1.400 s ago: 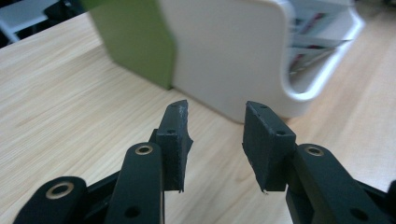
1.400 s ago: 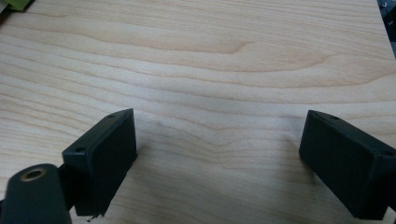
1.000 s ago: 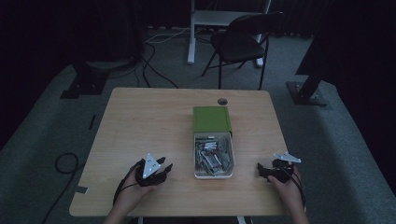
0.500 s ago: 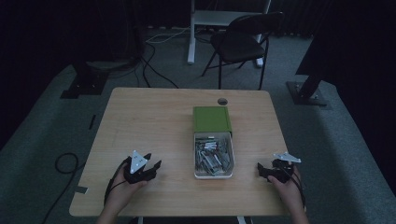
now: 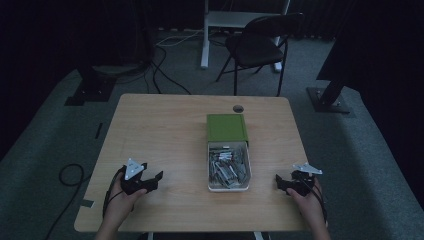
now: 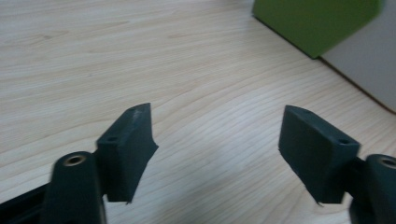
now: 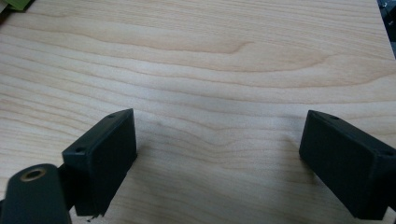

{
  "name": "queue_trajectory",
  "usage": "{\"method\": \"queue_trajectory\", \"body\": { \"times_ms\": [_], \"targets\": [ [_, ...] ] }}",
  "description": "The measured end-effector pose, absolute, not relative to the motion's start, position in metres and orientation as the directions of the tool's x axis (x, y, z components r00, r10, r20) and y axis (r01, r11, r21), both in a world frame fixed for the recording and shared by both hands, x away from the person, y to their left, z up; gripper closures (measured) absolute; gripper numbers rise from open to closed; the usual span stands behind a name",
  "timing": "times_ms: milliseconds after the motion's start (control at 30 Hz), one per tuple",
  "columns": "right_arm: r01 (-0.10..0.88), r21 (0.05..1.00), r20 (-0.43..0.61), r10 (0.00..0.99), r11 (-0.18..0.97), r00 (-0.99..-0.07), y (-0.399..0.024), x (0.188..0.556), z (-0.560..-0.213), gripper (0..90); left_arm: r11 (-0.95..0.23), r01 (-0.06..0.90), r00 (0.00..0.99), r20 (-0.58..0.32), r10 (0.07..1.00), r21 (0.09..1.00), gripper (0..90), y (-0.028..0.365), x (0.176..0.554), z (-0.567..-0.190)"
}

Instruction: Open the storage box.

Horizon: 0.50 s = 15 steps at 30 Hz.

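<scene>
Item: white rectangular tray of small metal parts [image 5: 229, 167], mid-table, green lid [image 5: 227, 127] touching its far end. Left gripper [image 5: 150, 181]: jaws just been opening, now wide, empty, well left of tray. Right gripper [image 5: 281, 183]: wide, empty, right of tray. Advice: approach tray squarely, single out one part

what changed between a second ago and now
The left gripper slid left along the table's near edge, away from the open box, and its jaws have just been opening with nothing between them. Nothing was picked up or let go. The right gripper stayed put near the right edge, jaws open, and the box with its green lid did not move.
</scene>
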State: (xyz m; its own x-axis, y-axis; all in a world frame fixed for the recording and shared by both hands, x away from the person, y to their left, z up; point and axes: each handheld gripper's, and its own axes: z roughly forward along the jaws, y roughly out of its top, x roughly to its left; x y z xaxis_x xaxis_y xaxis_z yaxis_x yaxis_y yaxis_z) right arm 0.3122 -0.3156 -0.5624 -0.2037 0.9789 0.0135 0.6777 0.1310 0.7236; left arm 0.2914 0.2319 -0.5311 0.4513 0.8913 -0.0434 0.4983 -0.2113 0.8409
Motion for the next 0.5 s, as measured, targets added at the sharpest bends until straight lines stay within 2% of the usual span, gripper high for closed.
{"method": "queue_trajectory", "body": {
  "times_ms": [33,200,300,333,367,500],
  "targets": [
    [0.678,0.724,0.013,0.979,0.131,-0.204,-0.316,0.312,-0.562,10.7,-0.201,0.498,0.435,-0.042,0.899,0.844,17.0,0.236,0.292,-0.532],
    [0.678,0.724,0.013,0.979,0.131,-0.204,-0.316,0.312,-0.562,10.7,-0.184,0.511,0.397,-0.041,0.917,0.840,10.4,0.245,0.293,-0.534],
    [0.678,0.724,0.013,0.979,0.131,-0.204,-0.316,0.312,-0.562,10.7,-0.161,0.544,0.332,-0.035,0.943,0.824,10.7,0.256,0.293,-0.534],
    [0.678,0.724,0.013,0.979,0.131,-0.204,-0.316,0.312,-0.562,10.7,-0.161,0.544,0.332,-0.035,0.943,0.824,12.9,0.256,0.293,-0.534],
    [0.678,0.724,0.014,0.979,0.131,-0.203,-0.316,0.312,-0.562,10.7,-0.131,0.566,0.286,-0.044,0.957,0.814,15.1,0.262,0.293,-0.534],
    [0.678,0.724,0.014,0.979,0.130,-0.203,-0.316,0.312,-0.562,10.7,-0.102,0.589,0.229,-0.045,0.972,0.801,13.0,0.271,0.292,-0.535]
  ]
}}
